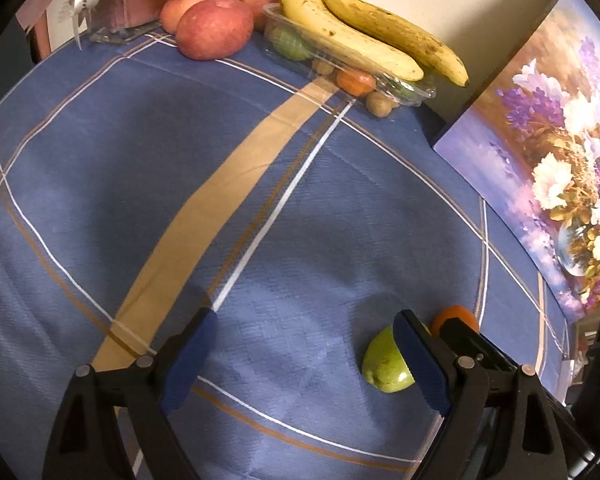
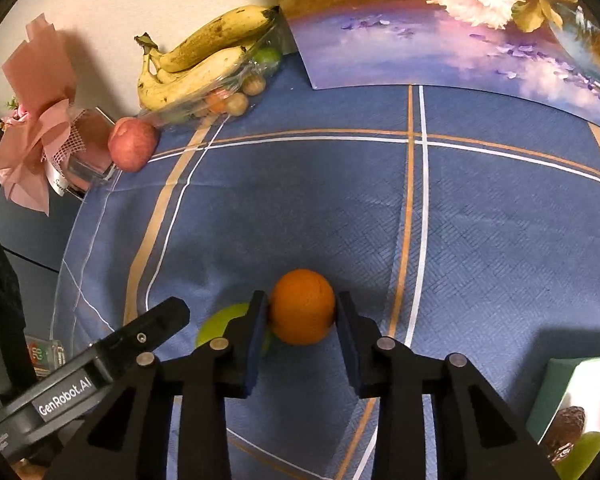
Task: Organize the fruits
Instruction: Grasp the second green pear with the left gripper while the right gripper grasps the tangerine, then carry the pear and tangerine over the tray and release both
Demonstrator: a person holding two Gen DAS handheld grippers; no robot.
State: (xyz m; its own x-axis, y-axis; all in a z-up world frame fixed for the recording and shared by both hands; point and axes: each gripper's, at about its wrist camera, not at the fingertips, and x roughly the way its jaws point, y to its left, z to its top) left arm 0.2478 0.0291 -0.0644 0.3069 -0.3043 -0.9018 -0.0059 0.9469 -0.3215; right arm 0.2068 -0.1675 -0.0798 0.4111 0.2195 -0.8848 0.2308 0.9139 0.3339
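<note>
Two grippers: both point steeply down at a blue plaid cloth.
Right gripper: narrow, both blue pads pressed on the sides of an orange that sits on the cloth.
Left gripper: wide, with only bare cloth between its fingers; the right-hand finger stands in front of a green fruit.
Green fruit: lies on the cloth just left of the orange and partly hidden by fingers in both views; whether any finger touches it cannot be told.
Orange from the left wrist: only its top shows above the black gripper body.
Tray: clear plastic, at the far edge by the wall, holding small green, orange and brown fruits.
Bananas: a spotted bunch resting across the top of the tray.
Apples: red, grouped just left of the tray.
Pink wrap: paper and ribbon at the far left corner, beside the apples.
Painting: flowers, leaning along the right side of the cloth.
</note>
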